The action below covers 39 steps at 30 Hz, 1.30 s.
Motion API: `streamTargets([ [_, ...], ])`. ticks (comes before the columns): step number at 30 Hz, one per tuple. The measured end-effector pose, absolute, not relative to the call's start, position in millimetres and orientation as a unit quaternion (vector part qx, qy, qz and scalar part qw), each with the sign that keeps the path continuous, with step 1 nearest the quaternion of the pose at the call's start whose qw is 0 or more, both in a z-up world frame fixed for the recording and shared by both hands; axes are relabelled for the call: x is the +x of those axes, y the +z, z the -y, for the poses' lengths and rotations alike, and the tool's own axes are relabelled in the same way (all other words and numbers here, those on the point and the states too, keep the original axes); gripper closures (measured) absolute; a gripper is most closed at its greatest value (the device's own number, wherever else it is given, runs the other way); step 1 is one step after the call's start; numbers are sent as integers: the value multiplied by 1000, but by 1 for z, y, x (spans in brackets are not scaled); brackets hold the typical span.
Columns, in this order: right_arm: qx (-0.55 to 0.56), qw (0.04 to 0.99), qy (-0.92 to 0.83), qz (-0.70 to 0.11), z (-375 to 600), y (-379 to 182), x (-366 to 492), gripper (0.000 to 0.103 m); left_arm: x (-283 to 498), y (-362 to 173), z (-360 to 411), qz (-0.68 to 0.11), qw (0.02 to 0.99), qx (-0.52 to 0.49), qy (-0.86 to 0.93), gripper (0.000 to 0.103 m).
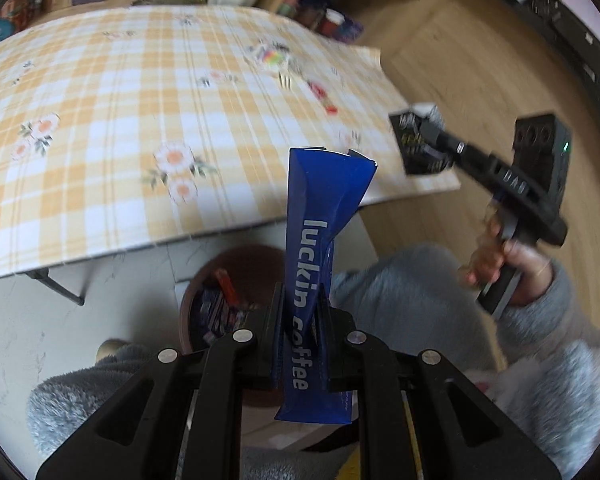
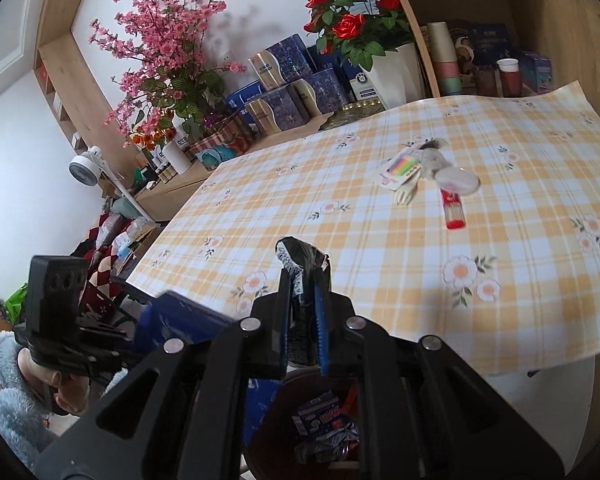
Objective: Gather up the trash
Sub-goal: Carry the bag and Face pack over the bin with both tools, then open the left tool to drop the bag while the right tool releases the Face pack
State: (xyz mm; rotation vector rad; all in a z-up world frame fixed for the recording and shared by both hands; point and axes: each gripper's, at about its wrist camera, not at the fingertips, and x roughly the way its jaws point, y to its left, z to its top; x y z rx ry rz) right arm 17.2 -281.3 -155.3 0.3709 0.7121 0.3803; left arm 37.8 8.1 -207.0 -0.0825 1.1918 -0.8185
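Left gripper (image 1: 300,312) clamps blue coffee sachet (image 1: 320,200); right gripper (image 2: 302,292) pinches dark wrapper (image 2: 300,256)

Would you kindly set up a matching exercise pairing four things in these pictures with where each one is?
Things:
1. blue coffee sachet
2. black crumpled wrapper
3. red tube
4. brown bin

Places:
A. lying on the checked tablecloth
B. on the floor below the table edge, with wrappers inside
C. clamped in the left tongs
D. clamped in the right tongs

Pairs: 1-C, 2-D, 3-A, 4-B
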Motion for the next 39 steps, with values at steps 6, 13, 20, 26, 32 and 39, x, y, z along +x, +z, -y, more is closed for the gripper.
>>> streamTargets([
  [6,192,900,177,-350,292,-164,13,89,29,-237,17,-570,727,20,-383,89],
  [13,204,897,171,-353,300,-178,23,89,29,-277,48,-604,693,95,-382,89],
  [20,217,894,160,-359,311,-189,26,89,38,-319,73,-640,662,116,-371,88],
  [26,223,893,150,-361,318,-191,21,89,37,-324,94,-624,673,108,-382,40],
  [32,222,892,152,-363,317,-191,17,89,44,-276,72,-571,735,41,-363,23],
  [39,210,882,169,-387,293,-198,8,89,49,-211,15,-476,834,-60,-274,10],
])
